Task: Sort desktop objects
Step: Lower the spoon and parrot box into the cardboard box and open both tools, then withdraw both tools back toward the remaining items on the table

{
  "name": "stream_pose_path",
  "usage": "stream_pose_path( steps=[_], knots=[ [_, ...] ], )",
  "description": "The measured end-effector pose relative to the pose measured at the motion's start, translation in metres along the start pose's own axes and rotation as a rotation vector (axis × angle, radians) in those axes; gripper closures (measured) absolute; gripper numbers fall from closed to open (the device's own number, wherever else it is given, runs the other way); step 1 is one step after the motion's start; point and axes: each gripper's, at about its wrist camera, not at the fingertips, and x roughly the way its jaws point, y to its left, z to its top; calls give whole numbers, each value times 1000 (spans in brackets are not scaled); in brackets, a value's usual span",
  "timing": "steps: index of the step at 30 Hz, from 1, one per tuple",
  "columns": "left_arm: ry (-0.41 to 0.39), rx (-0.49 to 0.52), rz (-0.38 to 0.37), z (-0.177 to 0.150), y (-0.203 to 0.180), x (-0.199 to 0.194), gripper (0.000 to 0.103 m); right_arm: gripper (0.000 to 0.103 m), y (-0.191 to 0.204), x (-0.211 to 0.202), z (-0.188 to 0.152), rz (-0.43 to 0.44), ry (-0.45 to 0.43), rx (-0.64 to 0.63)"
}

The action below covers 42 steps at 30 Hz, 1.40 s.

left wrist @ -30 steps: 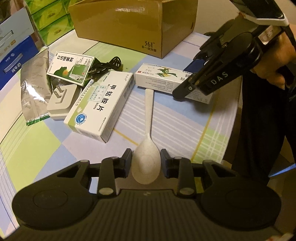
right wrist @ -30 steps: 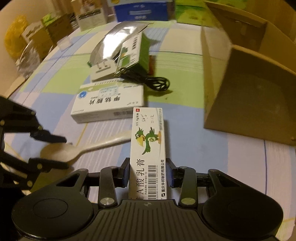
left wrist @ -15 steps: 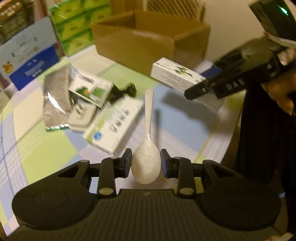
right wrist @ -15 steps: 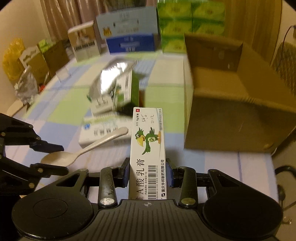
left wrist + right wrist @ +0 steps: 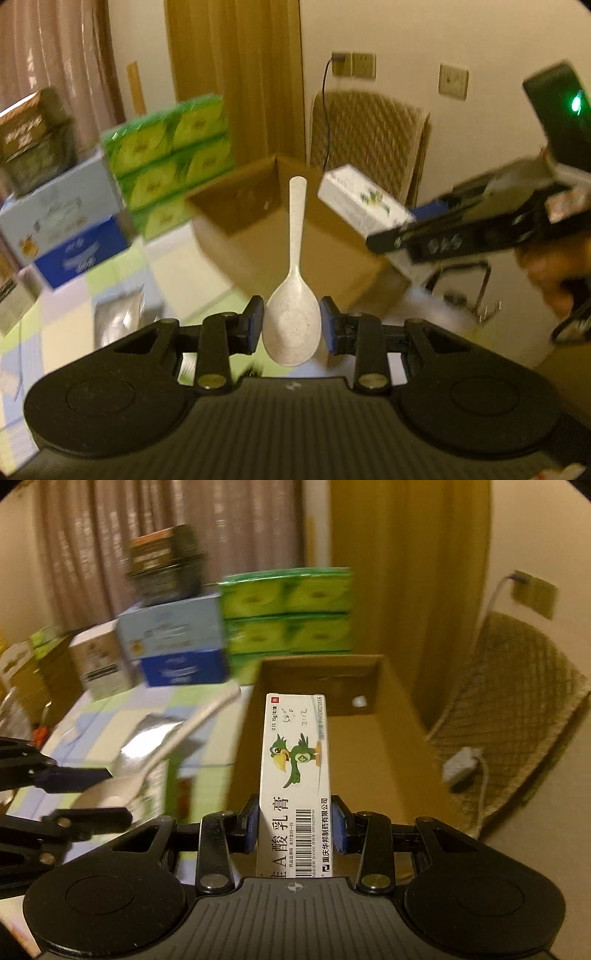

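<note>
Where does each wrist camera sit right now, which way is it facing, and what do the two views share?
Left wrist: behind the left gripper, which clamps the spoon, facing the open cardboard box; the right gripper and a hand show at right.
Right wrist: behind the right gripper, which clamps the ointment box, looking into the cardboard box; the left gripper shows at left.
Shared: spoon, ointment box, cardboard box, green packs.

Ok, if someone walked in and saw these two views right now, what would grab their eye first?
Probably the two items held in mid-air: a pale spoon pinched by its bowl in the left tool, and a white ointment box with a green bird clamped in the right tool. Just beyond both sits an open cardboard box, with bright green packs stacked behind it.
</note>
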Motion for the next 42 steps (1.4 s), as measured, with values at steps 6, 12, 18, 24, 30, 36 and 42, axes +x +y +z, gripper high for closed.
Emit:
stream_pose_path(
  steps=[6,12,18,24,30,36,42],
  knots=[
    [19,-19,-8,43,-9,67,75,68,-53,38,24,-14,33,71],
    [70,-51,0,53,-1,130,75,68,-78,77,32,-58,82,59],
    [125,-46,-14,45,2,173,75,68,-89,106,23,-31,133,43],
    [142,-26,-1,36,2,188,75,68,-91,120,14,-45,164,26],
    [78,-43,0,35,13,155,72,68,-85,120,17,-30,173,8],
    [38,-55,21,35,23,123,67,63,-70,123,24,-3,172,-1],
    [24,-72,42,31,30,99,67,50,-63,109,29,2,134,6]
  ],
)
